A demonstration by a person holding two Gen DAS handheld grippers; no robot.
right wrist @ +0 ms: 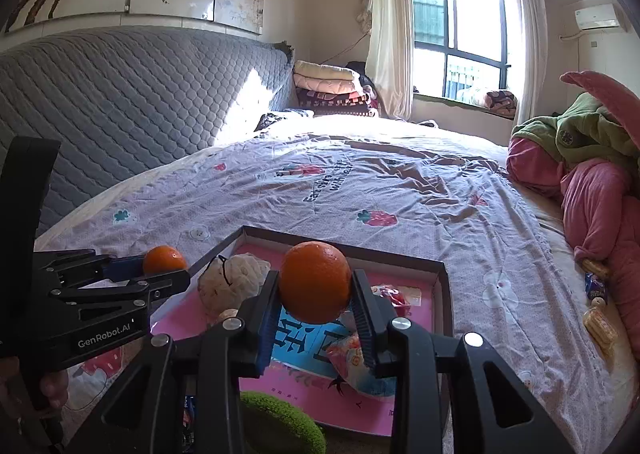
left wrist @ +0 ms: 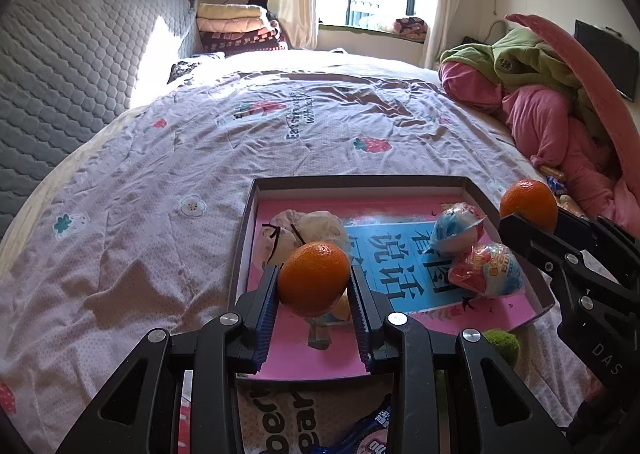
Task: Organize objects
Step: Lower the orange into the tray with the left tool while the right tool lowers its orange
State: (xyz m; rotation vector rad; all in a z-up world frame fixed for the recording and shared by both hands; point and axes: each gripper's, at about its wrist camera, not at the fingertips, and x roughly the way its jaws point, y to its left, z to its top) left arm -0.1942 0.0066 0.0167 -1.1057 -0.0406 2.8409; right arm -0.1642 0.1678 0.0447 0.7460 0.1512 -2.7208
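Pink-lined box (left wrist: 472, 183), wrapped snacks (left wrist: 486, 268) inside, white bundle (left wrist: 320, 225)

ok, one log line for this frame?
left gripper: shut on orange | right gripper: shut on second orange | both over tray | tray: wrapped snacks

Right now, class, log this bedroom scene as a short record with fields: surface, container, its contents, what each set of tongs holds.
Surface: bed with a flowered sheet
Container: shallow open box, pink inside, lying on the bed
Contents: pale mesh-wrapped bundles, two wrapped snack packs
Left tongs: shut on an orange, above the box
Right tongs: shut on a second orange, above the box
Nearby: pink and green bedding heaped at right
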